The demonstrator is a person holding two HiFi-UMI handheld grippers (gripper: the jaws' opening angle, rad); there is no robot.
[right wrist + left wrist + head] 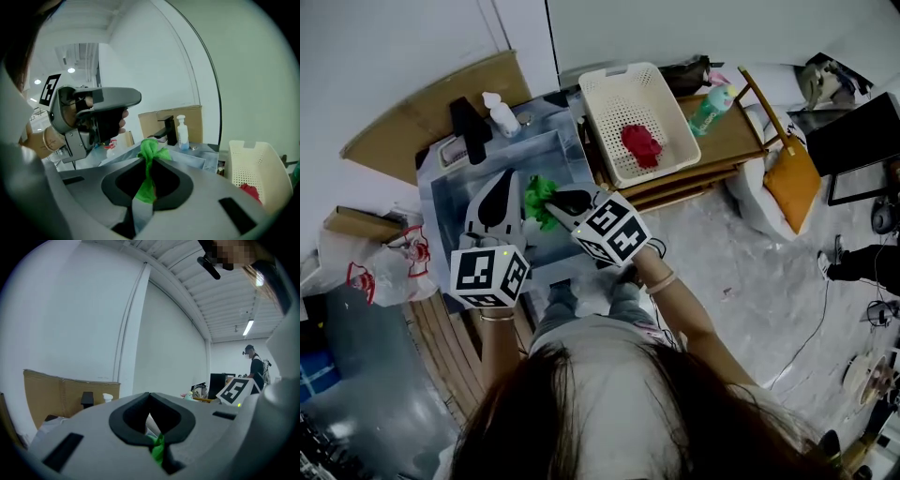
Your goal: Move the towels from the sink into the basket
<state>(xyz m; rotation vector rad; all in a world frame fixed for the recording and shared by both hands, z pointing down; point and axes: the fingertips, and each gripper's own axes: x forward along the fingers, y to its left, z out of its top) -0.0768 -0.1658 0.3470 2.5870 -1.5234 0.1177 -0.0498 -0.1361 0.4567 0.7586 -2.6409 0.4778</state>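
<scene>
You are holding the green cloth towel (539, 199) over the grey sink (459, 192), left gripper (151, 404) and right gripper (149, 164) jaws clamping it, needing a carry to the white perforated basket (628, 98).

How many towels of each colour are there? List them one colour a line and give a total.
Green towels: 1, clamped by the left hand-held gripper and the right hand-held gripper
Red towels: 1, lying in the basket
Total: 2
</scene>
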